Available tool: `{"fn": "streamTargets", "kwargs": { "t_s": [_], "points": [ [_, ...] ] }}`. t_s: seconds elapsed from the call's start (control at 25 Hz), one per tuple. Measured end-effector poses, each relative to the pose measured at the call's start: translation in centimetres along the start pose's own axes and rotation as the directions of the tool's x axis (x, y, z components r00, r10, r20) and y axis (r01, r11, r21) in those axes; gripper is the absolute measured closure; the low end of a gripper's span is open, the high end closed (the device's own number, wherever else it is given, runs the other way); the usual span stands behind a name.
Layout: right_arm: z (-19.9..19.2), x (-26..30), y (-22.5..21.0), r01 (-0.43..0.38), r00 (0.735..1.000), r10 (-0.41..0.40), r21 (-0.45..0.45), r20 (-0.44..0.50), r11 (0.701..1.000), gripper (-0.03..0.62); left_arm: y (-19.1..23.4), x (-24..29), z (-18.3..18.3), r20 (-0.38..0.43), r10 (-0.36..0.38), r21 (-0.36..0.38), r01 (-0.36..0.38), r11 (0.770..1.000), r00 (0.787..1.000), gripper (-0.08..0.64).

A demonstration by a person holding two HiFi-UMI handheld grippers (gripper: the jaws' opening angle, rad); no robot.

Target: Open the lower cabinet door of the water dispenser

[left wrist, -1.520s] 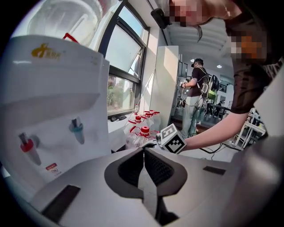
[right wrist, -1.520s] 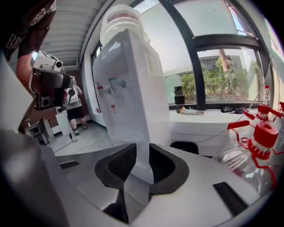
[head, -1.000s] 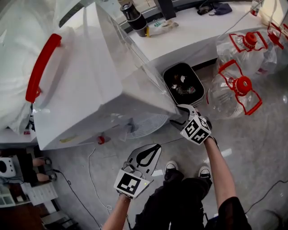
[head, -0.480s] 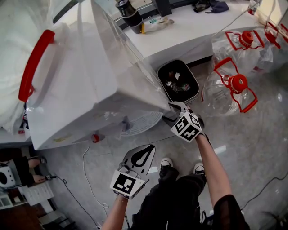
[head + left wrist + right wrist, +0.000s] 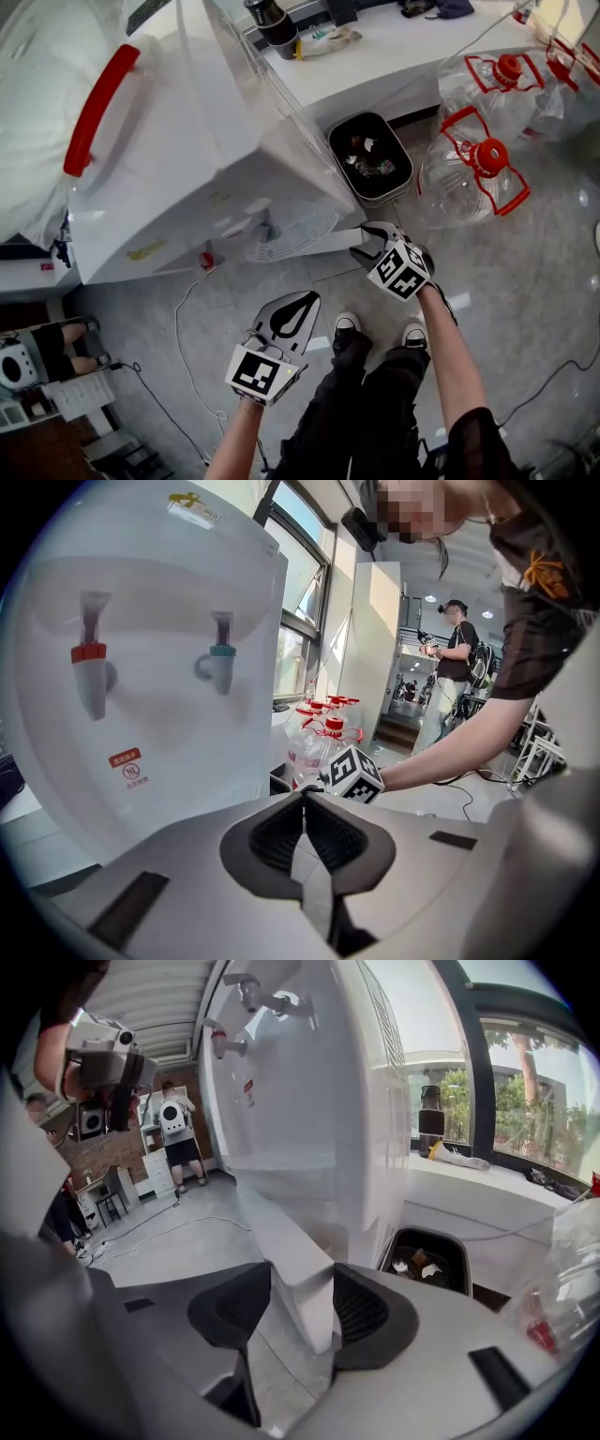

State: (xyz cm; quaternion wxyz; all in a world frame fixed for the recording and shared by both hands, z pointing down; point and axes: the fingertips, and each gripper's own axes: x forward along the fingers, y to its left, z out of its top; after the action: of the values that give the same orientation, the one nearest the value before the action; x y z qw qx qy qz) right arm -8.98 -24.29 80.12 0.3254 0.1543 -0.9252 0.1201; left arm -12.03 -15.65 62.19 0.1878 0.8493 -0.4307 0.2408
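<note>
Two claws: right claw (image 5: 366, 242), jaws just closing onto lower cabinet door (image 5: 309, 246) edge, should trace its arc; left claw (image 5: 307, 302) pinched empty.

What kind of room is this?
Probably an office or workshop break corner: a white water dispenser stands beside a counter, with big water bottles and a trash bin on the floor.

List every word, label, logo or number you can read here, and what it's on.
Nothing can be read outright.
Red label on the water dispenser front: characters too small.
Yellow sticker at its top: blurred.
Orange emblem on a person's shirt: no legible words.
</note>
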Motion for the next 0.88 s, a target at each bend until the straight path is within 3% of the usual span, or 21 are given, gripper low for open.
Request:
{"fn": "streamTargets", "kwargs": {
  "t_s": [0.32, 0.52, 0.68, 0.88],
  "points": [
    [-3.1, -2.3, 7.1, -0.122, 0.987, 0.12, -0.011, -0.103, 0.993, 0.393, -2.7, -3.2, 0.7, 0.012, 0.026, -0.04, -0.025, 0.999, 1.0, 0.54],
    [-4.0, -2.6, 13.1, -0.229, 0.965, 0.224, -0.022, -0.136, 0.973, 0.4, -3.8, -6.5, -0.1, 0.022, 0.103, -0.085, -0.101, 0.991, 0.994, 0.54],
    [-3.9, -1.9, 18.4, -0.321, 0.937, 0.311, -0.039, -0.162, 0.946, 0.402, -3.7, -9.9, -1.6, 0.004, 0.201, -0.138, -0.199, 0.97, 0.98, 0.54],
    [-3.9, -0.6, 24.8, -0.45, 0.879, 0.426, -0.076, -0.214, 0.89, 0.402, -4.1, -13.9, -4.3, 0.014, 0.305, -0.234, -0.294, 0.927, 0.952, 0.54]
  ]
}}
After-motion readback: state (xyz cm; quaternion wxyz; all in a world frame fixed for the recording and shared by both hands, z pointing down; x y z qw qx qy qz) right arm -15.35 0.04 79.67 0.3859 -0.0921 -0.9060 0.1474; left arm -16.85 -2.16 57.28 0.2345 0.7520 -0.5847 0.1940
